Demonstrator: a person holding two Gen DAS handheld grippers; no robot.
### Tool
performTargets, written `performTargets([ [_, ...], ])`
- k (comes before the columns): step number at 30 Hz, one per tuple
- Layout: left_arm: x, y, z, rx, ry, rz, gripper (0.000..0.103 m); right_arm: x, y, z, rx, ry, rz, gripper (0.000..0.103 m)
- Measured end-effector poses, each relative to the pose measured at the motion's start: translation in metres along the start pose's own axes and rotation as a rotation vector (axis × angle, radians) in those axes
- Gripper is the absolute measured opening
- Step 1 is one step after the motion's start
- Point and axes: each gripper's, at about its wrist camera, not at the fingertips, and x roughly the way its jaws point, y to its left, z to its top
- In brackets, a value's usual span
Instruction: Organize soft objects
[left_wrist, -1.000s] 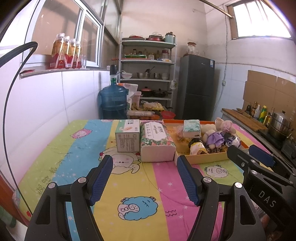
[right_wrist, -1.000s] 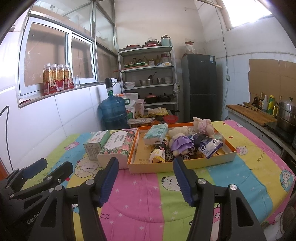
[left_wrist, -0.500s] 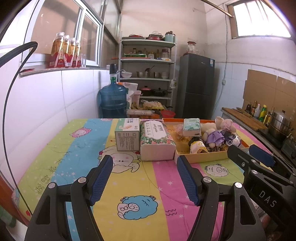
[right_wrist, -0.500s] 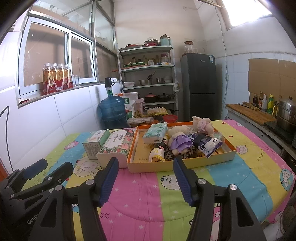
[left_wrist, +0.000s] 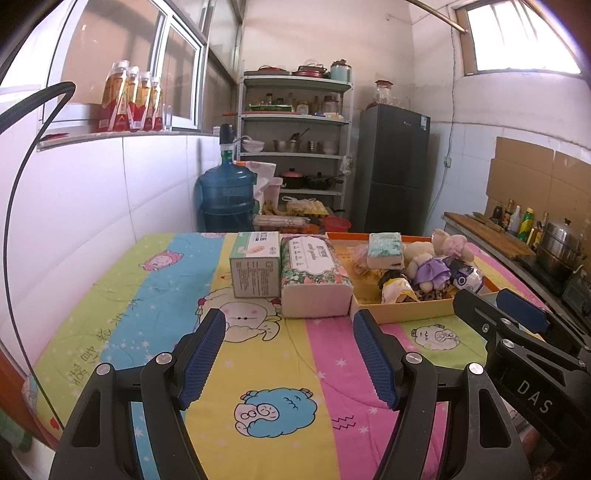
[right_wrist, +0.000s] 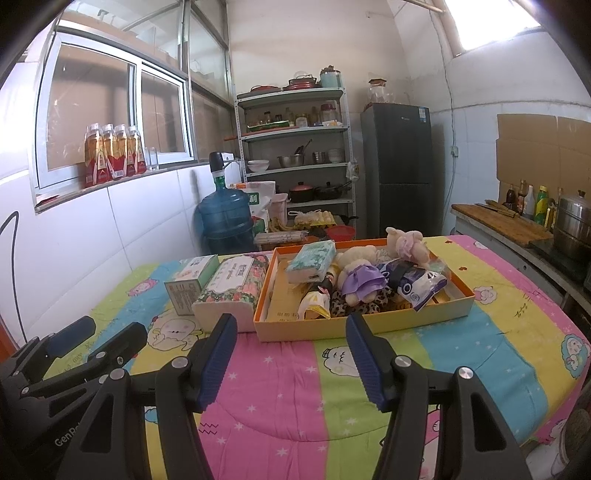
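Hovering both grippers, left (left_wrist: 288, 332) and right (right_wrist: 291, 334), jaws wide and empty, facing the orange tray (right_wrist: 369, 325) of plush toys (right_wrist: 360, 278).

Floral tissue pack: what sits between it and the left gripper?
Nothing: only bare cartoon bedsheet lies between the left gripper and the tissue pack, seen in the left wrist view.

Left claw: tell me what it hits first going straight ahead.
Probably the floral tissue pack, lying roughly centred beyond the open left claw; bare tablecloth lies between. Depth is uncertain.
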Motion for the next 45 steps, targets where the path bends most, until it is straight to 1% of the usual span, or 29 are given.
performTargets([
  [15,0.0064,0.0016,-0.0013,-0.004,0.014,0.008,0.073,0.0089,0.0022,0.0005,-0.002,0.016,0.008,0.061],
  [45,0.0084,-0.0001,-0.002,-0.002,0.018,0.005,0.073,0.0107,0.0005,0.0004,0.002,0.024,0.012,0.061],
])
